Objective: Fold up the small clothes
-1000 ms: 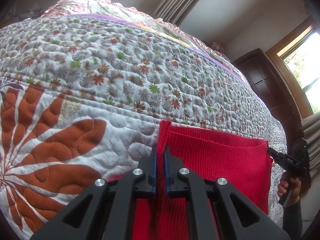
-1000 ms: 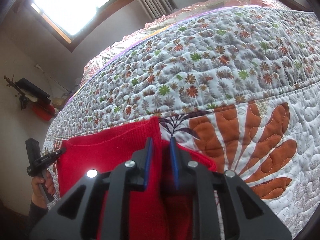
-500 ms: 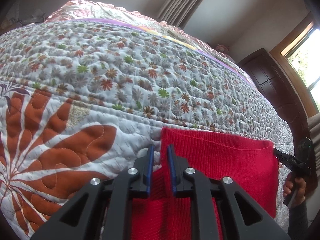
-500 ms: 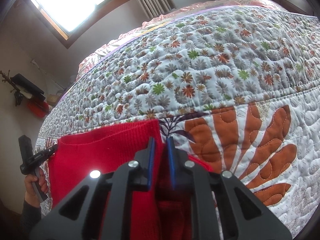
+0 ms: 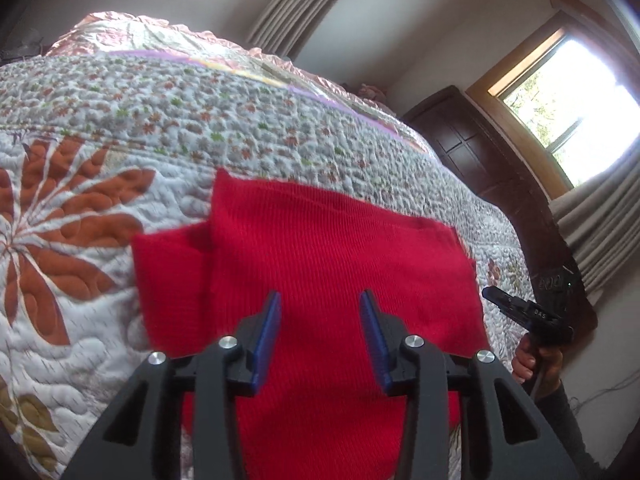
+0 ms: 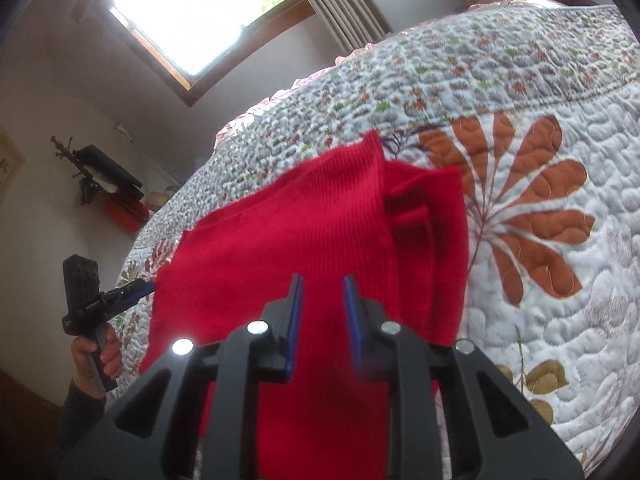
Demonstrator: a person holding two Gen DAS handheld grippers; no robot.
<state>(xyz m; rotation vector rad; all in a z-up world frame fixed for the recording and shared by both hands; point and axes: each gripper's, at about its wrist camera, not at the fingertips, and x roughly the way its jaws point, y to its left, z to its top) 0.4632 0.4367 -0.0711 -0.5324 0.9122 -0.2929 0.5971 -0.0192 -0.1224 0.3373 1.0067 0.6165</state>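
On the quilt (image 5: 120,128) lies one red garment (image 5: 328,248), folded, with a narrower folded layer showing along one side. You hold two grippers above it: your left gripper (image 5: 319,304) has its fingers wide apart, your right gripper (image 6: 321,282) less so, neither holding anything.

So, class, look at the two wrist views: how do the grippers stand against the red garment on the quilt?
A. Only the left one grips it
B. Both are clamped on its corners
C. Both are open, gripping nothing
C: the left gripper and right gripper both show spread fingers, with the red garment lying flat on the quilt behind them, not pinched.
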